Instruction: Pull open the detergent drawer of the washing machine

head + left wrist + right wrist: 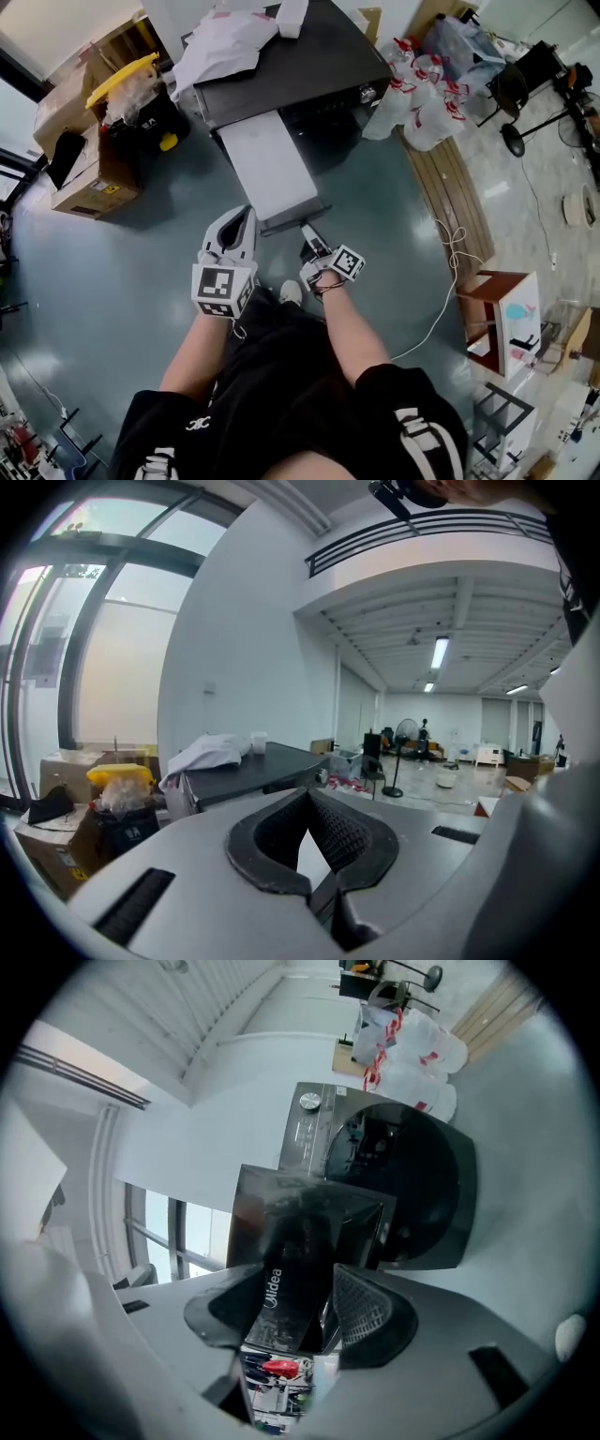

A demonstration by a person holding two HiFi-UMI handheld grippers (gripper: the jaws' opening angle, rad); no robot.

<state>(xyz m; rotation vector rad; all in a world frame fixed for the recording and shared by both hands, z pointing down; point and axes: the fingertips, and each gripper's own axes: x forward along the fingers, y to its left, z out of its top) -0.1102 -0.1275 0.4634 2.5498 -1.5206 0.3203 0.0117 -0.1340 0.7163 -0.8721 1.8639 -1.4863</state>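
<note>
Already the white drawer point(267, 173) stands far out of the washing machine point(281, 70), reaching from the machine's front at the upper middle of the head view down toward the person at the bottom. Its dark front panel is the end nearest the person, and the right gripper point(314, 246) meets it there, just right of the frame's centre. In the right gripper view that panel, with its white lettering, fills the gap between the two pads, and the jaws are closed against it about half open, with the machine's dark round door behind at the upper right. The left gripper point(234, 230) sits just left of the drawer's near end, beside it but not on it. In its own view the jaws come together at the tips with nothing between them, leaving only a thin pale slit behind the tips. A crumpled white cloth point(225, 42) lies on the machine's dark top, a cardboard box point(89, 178) stands on the grey floor point(141, 253) at the left, and plastic bags point(422, 94) are heaped at the upper right.
</note>
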